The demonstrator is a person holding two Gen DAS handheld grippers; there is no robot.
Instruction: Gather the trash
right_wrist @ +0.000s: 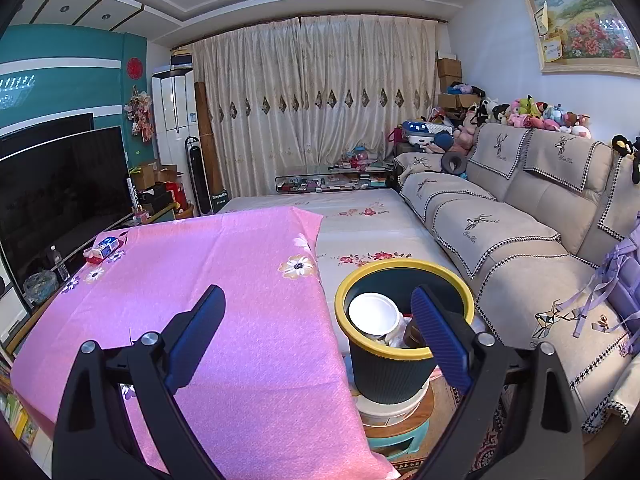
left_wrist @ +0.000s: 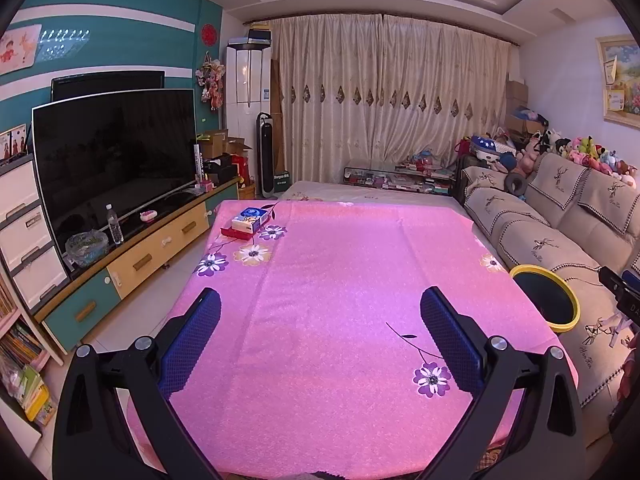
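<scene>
Beside pink table (right_wrist: 224, 280), yellow-rimmed bin (right_wrist: 404, 364) holds white cup (right_wrist: 374, 314).

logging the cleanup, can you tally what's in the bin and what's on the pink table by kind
In the bin:
white cup: 1
other scraps beside it, too hidden to count

On the pink table:
tissue pack: 1
red tray under it: 1

Hand-held grippers, both open and empty: left, right: 2

Total countable: 5

Teal wall (left_wrist: 104, 20), closed beige curtains (left_wrist: 384, 92), beige sofa (right_wrist: 520, 216), possibly tiled floor (left_wrist: 160, 280)
</scene>
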